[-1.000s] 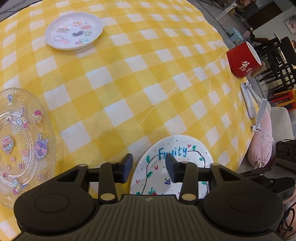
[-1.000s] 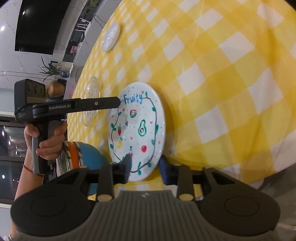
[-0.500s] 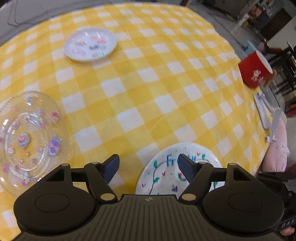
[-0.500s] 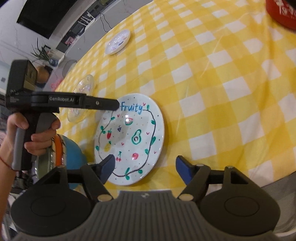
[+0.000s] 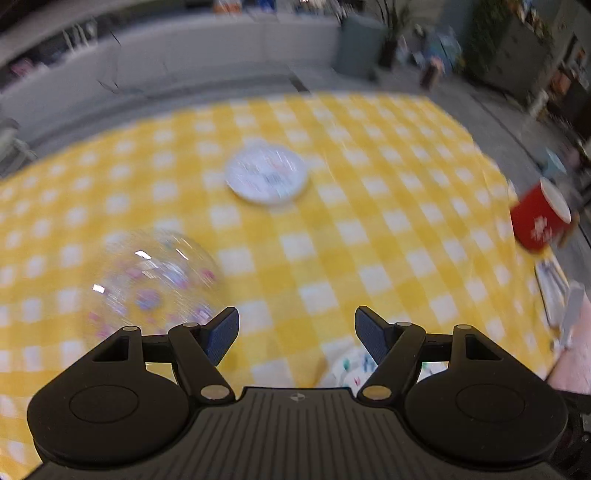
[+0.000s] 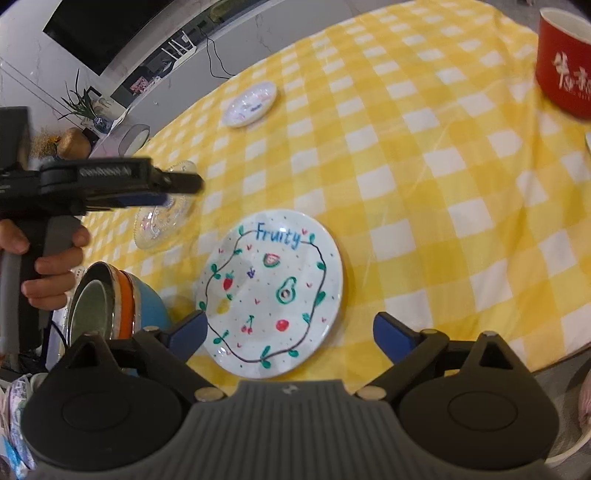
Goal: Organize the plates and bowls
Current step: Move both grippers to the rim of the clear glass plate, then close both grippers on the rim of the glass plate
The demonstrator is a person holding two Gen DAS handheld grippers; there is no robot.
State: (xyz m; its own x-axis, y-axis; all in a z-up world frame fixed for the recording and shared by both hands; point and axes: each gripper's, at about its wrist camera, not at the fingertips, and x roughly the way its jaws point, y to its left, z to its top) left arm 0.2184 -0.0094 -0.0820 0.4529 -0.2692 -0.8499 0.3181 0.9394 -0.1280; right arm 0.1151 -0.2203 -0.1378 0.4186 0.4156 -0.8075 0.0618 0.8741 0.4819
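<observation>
Right gripper (image 6: 288, 330) spread wide, jaws just opened further, nothing pinched; directly beyond, lying flat on the yellow checked tablecloth (image 6: 424, 155) near its front edge, the "Fruity" plate (image 6: 271, 291). Left gripper (image 5: 296, 328) likewise agape and empty over bare cloth, having widened a moment back. Just left of it, blurred, a clear glass plate (image 5: 155, 280); farther back a small white plate (image 5: 266, 178). At right edge a red cup (image 5: 539, 218). Beside the "Fruity" plate, off the table's corner, stacked bowls (image 6: 118, 306).

Home dining room: yellow checked tablecloth (image 6: 424, 155), wall-mounted television (image 6: 122, 26), potted plant (image 6: 83, 105)
</observation>
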